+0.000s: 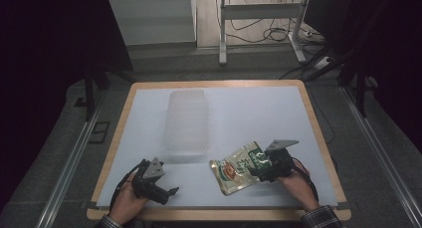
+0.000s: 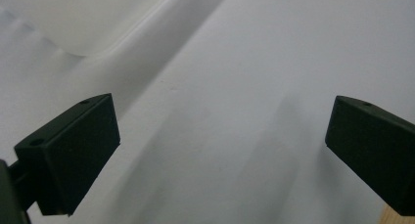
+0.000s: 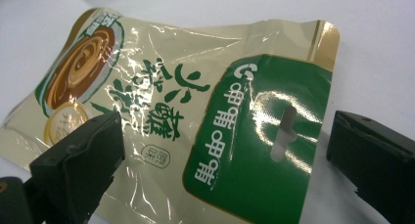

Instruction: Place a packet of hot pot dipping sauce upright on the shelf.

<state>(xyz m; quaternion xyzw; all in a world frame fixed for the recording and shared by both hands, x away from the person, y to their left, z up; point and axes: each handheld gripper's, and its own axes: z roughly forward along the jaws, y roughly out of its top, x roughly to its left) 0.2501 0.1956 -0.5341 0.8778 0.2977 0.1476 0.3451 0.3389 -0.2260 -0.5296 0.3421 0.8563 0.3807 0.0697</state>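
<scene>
A cream and green snack pouch (image 1: 238,168) lies flat on the white mat (image 1: 259,113) at the front right. My right gripper (image 1: 258,169) is open at the pouch's green top end. In the right gripper view the pouch (image 3: 161,87) lies between the two spread jaws of the right gripper (image 3: 225,131), and neither jaw presses on it. My left gripper (image 1: 170,192) is open at the front left, low over the bare mat. Nothing lies between the jaws of the left gripper (image 2: 222,121).
A clear plastic container (image 1: 187,121) stands in the middle of the mat, behind both grippers; its edge (image 2: 83,18) shows at the top left of the left gripper view. The table's wooden rim (image 1: 318,133) frames the mat. A metal frame and cables (image 1: 268,29) stand beyond the table.
</scene>
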